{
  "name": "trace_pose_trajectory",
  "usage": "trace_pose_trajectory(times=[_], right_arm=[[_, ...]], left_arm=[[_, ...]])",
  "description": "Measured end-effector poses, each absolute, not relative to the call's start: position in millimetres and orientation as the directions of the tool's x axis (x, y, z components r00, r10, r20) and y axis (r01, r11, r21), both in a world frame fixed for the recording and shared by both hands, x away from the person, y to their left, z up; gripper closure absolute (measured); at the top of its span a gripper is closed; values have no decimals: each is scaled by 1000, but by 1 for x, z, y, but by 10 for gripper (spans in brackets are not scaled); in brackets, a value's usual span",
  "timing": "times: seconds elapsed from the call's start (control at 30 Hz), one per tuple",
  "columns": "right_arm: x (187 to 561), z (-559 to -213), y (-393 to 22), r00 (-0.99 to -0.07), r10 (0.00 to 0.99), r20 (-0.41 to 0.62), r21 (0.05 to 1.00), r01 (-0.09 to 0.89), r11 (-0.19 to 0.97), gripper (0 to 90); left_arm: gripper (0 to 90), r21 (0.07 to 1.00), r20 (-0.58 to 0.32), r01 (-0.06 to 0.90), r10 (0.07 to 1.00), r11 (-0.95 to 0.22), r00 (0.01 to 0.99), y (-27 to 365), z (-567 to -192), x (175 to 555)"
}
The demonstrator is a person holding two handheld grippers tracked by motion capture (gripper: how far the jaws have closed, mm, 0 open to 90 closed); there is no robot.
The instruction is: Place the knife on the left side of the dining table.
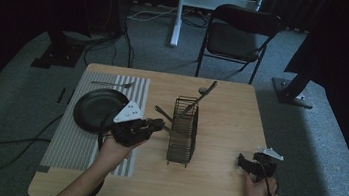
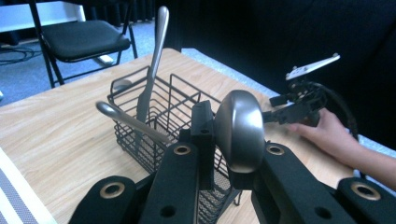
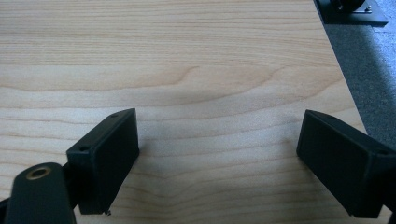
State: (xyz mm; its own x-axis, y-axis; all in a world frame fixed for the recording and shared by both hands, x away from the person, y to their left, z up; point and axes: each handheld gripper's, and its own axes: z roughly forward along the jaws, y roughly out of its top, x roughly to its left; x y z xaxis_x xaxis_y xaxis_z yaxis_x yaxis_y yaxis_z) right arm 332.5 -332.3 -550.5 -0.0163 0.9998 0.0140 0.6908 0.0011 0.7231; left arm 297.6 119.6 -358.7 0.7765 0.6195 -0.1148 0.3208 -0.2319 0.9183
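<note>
Left gripper clamped on spoon, so lift clear, tip handle-down into wire caddy (dodge standing utensil); right gripper open, idle.

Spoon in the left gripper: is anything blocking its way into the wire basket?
The left gripper is shut on the spoon, right beside the wire basket. A utensil handle leans out over the near rim, and another stands farther back; the rest of the opening looks free.
</note>
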Motion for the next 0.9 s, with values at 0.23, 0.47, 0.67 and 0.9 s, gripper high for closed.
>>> trace_pose_trajectory(times=[0.23, 0.47, 0.67, 0.9], right_arm=[[332, -550, -332, -15, 1000, 14, 723, 691, 0, 119], [332, -550, -332, -13, 1000, 14, 723, 691, -1, 119], [332, -550, -332, -13, 1000, 14, 723, 691, -1, 119], [332, -550, -332, -13, 1000, 14, 723, 691, -1, 119]], left_arm=[[838, 933, -102, 291, 620, -212, 778, 132, -338, 289], [838, 946, -98, 271, 639, -179, 763, 151, -320, 279], [838, 949, -111, 272, 643, -157, 758, 165, -316, 274], [838, 952, -119, 278, 673, -132, 730, 202, -313, 261]])
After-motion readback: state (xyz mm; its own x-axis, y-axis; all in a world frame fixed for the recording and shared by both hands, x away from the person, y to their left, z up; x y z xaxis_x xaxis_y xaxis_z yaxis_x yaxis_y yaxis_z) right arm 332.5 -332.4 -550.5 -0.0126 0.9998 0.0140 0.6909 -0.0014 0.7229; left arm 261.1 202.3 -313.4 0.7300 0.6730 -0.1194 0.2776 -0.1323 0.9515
